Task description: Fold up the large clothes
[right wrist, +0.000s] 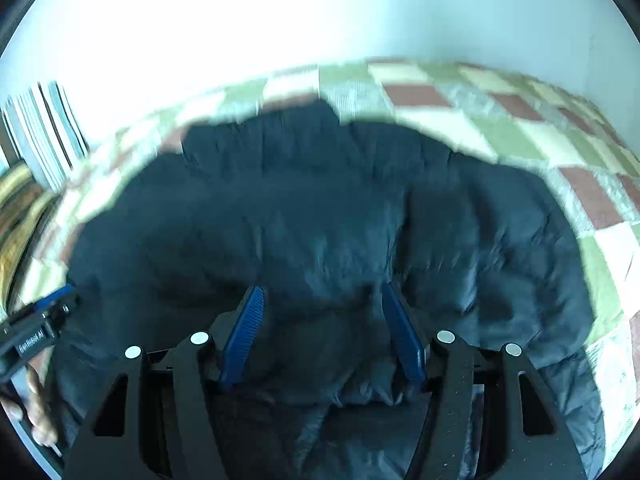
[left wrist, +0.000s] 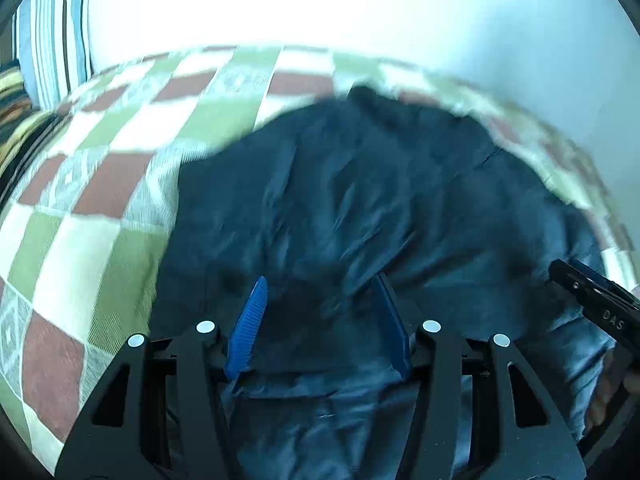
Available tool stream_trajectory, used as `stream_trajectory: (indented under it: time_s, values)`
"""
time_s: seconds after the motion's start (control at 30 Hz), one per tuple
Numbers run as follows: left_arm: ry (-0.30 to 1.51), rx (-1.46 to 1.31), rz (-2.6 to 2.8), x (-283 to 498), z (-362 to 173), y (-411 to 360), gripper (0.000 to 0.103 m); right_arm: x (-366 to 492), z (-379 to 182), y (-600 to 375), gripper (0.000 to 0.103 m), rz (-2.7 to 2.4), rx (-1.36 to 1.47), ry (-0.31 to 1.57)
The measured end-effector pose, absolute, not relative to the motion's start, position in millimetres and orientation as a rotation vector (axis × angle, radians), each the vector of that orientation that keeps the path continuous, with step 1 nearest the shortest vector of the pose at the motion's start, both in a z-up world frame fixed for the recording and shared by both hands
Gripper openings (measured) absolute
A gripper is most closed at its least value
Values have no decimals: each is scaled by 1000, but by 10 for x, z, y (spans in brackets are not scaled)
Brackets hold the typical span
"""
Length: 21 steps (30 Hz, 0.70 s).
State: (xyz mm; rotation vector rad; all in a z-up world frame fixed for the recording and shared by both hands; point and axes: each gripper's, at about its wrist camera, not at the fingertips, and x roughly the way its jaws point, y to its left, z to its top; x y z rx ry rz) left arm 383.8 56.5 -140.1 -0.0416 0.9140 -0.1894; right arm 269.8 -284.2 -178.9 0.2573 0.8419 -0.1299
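A large dark navy padded jacket (left wrist: pixel 360 200) lies spread and wrinkled on the checkered bedspread; it also fills the right wrist view (right wrist: pixel 320 216). My left gripper (left wrist: pixel 322 284) is open, its blue fingers apart just above the jacket's near part, nothing between them. My right gripper (right wrist: pixel 322 292) is open too, fingers apart over the jacket's near edge folds. The right gripper's tip shows at the right edge of the left wrist view (left wrist: pixel 592 292). The left gripper's tip shows at the left edge of the right wrist view (right wrist: pixel 44 316). Both views are motion-blurred.
The bedspread (left wrist: pixel 92 240) has green, cream and maroon squares (right wrist: pixel 540 128). A striped pillow (left wrist: pixel 52 40) stands at the far left by a white wall. Patterned bedding (right wrist: pixel 16 216) lies left of it. A hand (right wrist: pixel 36 412) holds the left gripper.
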Motion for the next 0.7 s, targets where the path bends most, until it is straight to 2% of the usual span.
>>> stream_trajectory:
  time_s: [0.13, 0.37, 0.57, 0.7]
  values:
    - [884, -57, -230, 4059, -1272, 440, 54, 2980, -1668, -2858, 62, -139, 256, 811]
    - [1014, -50, -197, 4566, -1670, 229, 55, 3348, -2043, -2840, 64, -162, 190, 896]
    - [1031, 8, -167, 4602, -1891, 166, 56, 3438, -2238, -2798, 66, -159, 142, 950]
    - [1005, 41, -128, 4563, -1807, 101, 56, 3405, -2156, -2791, 66, -163, 135, 928]
